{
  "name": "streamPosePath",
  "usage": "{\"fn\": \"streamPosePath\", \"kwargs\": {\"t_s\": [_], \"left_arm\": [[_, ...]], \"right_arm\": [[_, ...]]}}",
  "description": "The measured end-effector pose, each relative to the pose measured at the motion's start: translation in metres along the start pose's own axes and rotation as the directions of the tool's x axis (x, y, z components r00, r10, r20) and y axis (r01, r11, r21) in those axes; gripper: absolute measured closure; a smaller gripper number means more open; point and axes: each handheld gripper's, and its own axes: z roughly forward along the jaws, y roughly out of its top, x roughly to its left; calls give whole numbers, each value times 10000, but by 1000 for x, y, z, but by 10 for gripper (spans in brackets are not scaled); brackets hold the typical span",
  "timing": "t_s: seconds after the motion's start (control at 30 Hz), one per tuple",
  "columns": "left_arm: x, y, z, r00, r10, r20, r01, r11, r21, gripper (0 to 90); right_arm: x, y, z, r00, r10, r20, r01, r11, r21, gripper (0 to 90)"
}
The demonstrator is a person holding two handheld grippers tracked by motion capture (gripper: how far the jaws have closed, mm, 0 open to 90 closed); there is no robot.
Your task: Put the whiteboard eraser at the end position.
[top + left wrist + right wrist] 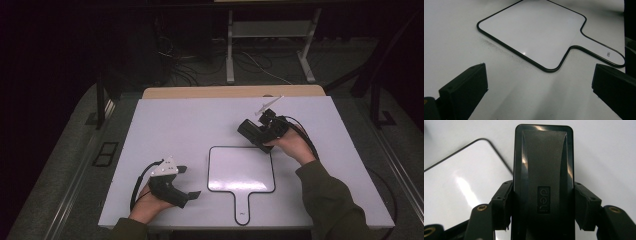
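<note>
Right tongs [256, 134] grip a black eraser [250, 131] beside the whiteboard paddle [241, 172].

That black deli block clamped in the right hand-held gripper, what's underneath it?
Beneath the black eraser lie the white table and a corner of the handled whiteboard. Its underside is hidden.

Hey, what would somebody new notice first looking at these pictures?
Probably the right tool, clamped on a black eraser block at the far right corner of the small handled whiteboard. That board lies flat at the table's near middle, while the left tool waits open, holding nothing, to its left.
</note>
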Motion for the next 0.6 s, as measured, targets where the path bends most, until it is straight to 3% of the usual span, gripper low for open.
{"fn": "streamPosePath", "kwargs": {"t_s": [0.6], "left_arm": [[0,0,1,10000,-18,27,18,10000,-15,0]], "right_arm": [[-21,49,54,9991,-357,207,340,9963,794,385]]}}
